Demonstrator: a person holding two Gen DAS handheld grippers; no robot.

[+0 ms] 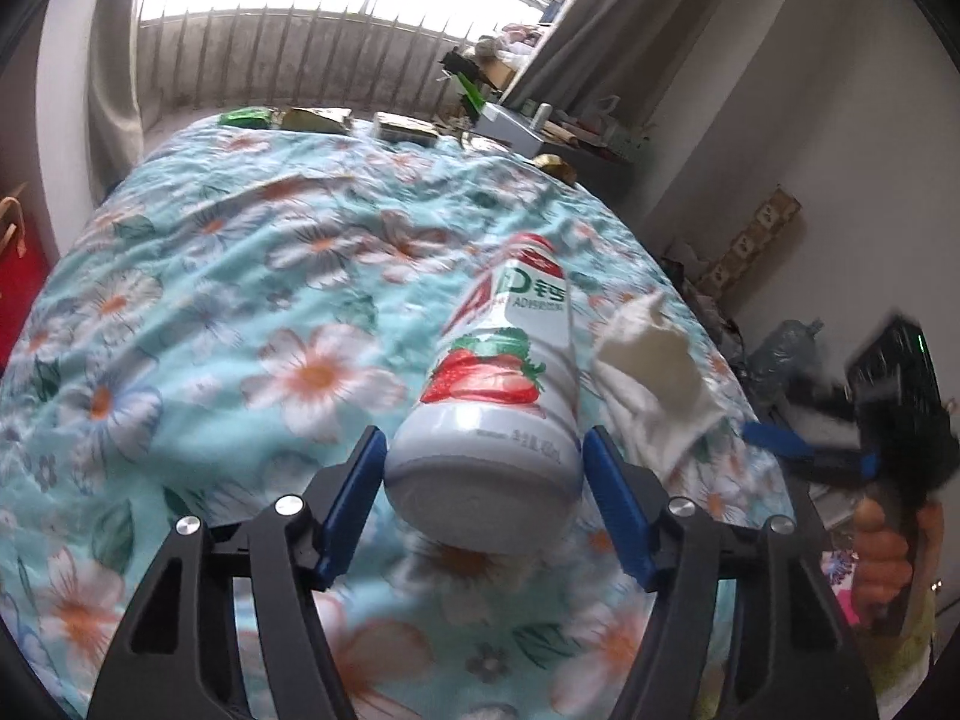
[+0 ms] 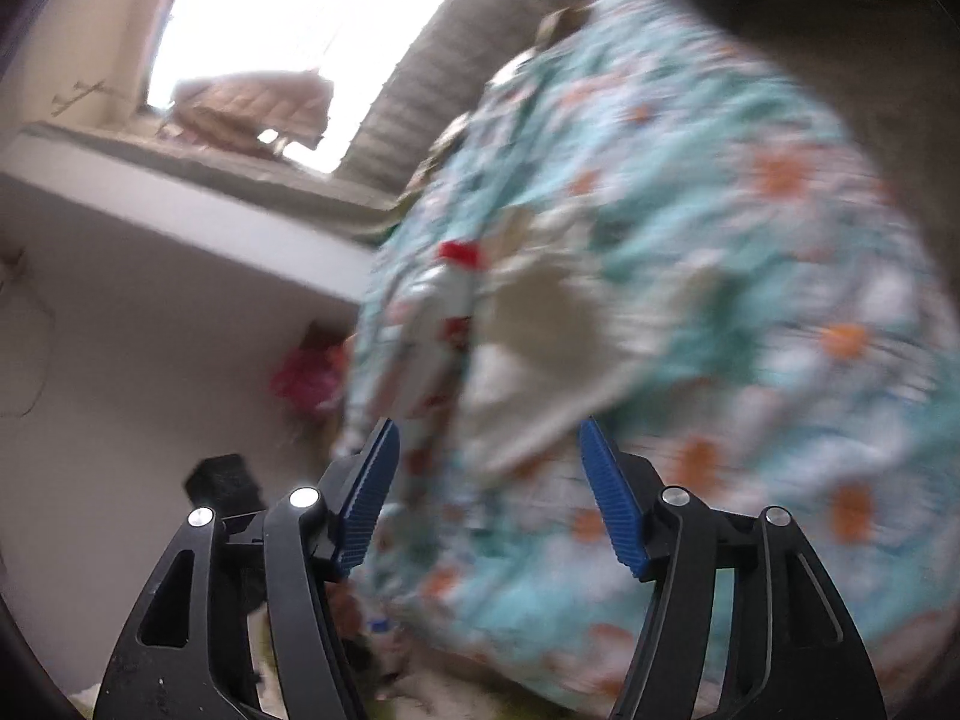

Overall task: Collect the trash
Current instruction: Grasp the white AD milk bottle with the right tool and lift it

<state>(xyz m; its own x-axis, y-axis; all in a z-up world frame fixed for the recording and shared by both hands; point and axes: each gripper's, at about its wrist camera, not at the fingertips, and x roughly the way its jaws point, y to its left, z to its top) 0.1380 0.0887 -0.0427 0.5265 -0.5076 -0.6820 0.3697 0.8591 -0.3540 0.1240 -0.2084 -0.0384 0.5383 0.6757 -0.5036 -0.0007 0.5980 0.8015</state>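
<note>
A white drink bottle (image 1: pixel 498 384) with a red cap and a strawberry label lies on the floral bedspread (image 1: pixel 240 300). Its base sits between the blue pads of my left gripper (image 1: pixel 483 450), whose jaws stand open around it with a small gap on each side. A crumpled white tissue (image 1: pixel 648 372) lies just right of the bottle. My right gripper (image 1: pixel 804 450) shows at the right edge of the left wrist view. In the blurred right wrist view my right gripper (image 2: pixel 489 456) is open, and the tissue (image 2: pixel 540 354) and the bottle (image 2: pixel 447 312) lie ahead of it.
Packets and boxes (image 1: pixel 318 119) lie along the far edge of the bed by a railed window. A cluttered shelf (image 1: pixel 540 120) stands at the back right. Bags and clutter (image 1: pixel 780 354) sit on the floor right of the bed. A wall (image 2: pixel 150 330) is left of the bed.
</note>
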